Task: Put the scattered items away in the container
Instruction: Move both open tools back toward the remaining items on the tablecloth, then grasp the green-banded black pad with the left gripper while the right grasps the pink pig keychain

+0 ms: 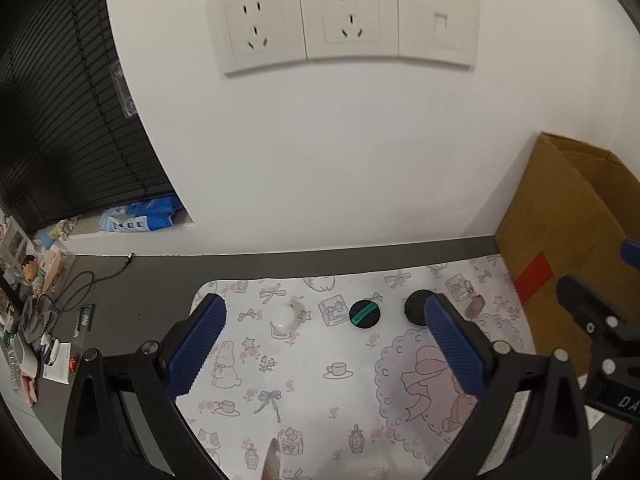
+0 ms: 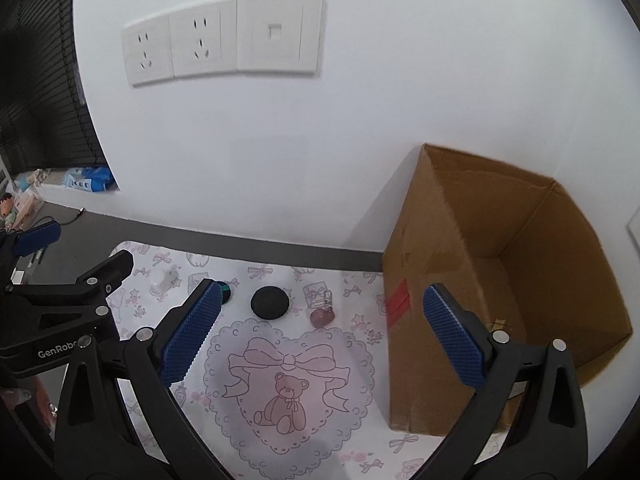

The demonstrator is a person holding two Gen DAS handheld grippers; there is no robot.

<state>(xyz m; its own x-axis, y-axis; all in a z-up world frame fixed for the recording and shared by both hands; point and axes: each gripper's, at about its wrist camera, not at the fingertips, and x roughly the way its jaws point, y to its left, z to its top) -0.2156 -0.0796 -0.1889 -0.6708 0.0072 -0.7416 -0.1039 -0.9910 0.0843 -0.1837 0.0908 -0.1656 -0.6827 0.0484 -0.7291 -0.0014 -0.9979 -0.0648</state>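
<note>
On a patterned mat (image 1: 304, 384) lie a white round item (image 1: 284, 318), a black disc with a green stripe (image 1: 365, 314), a plain black disc (image 1: 418, 306) and a pinkish keyring charm (image 1: 474, 305). My left gripper (image 1: 325, 304) hovers open just short of them, holding nothing. In the right wrist view my right gripper (image 2: 323, 294) is open and empty too. It sits between the plain black disc (image 2: 270, 302), the charm (image 2: 322, 316) and the open cardboard box (image 2: 420, 280) on the right. Its left finger half hides the striped disc (image 2: 227, 291). The white item (image 2: 162, 280) lies farther left.
A white wall with sockets (image 1: 344, 20) rises right behind the mat. Clutter, a cable (image 1: 80, 284) and blue packets (image 1: 140, 216) fill the dark desk to the left, under black blinds. The left gripper (image 2: 80, 256) shows at the right view's left edge.
</note>
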